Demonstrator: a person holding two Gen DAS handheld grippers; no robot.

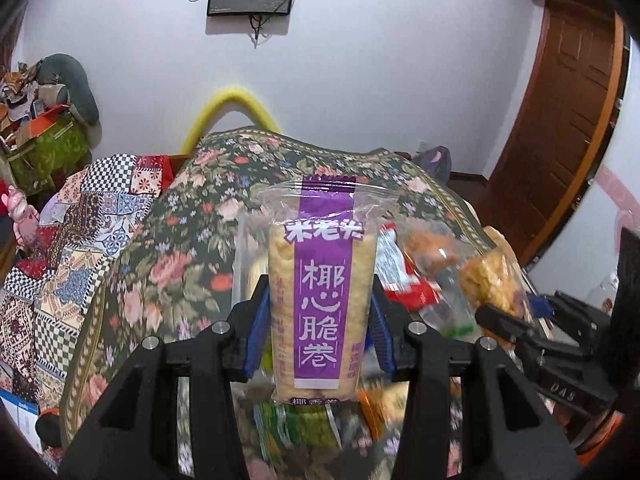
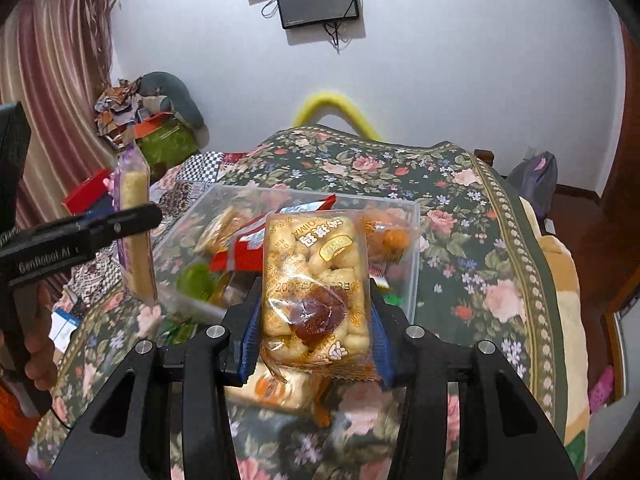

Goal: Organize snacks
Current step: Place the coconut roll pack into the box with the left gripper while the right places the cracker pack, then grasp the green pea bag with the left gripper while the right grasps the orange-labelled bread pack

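My left gripper [image 1: 320, 312] is shut on a tall purple-labelled pack of rice rolls [image 1: 323, 280], held upright above the bed. It also shows in the right wrist view [image 2: 136, 236], where the left gripper [image 2: 132, 220] comes in from the left. My right gripper [image 2: 316, 320] is shut on a clear pack of puffed rice cake with a brown date [image 2: 316, 280], held above the near edge of a clear plastic box [image 2: 412, 216]. The box holds several snack packs, among them a red pack [image 2: 248, 252]. In the left wrist view the right gripper [image 1: 500, 320] shows at right with its pack [image 1: 492, 276].
The floral bedspread [image 2: 460, 240] covers the bed. More snack packs lie on it below the grippers, green ones [image 1: 296, 424] and an orange-printed one [image 2: 272, 392]. A patchwork quilt [image 1: 80, 216] lies left. Clutter [image 2: 160, 132] is piled at the far left, and a wooden door [image 1: 568, 120] stands right.
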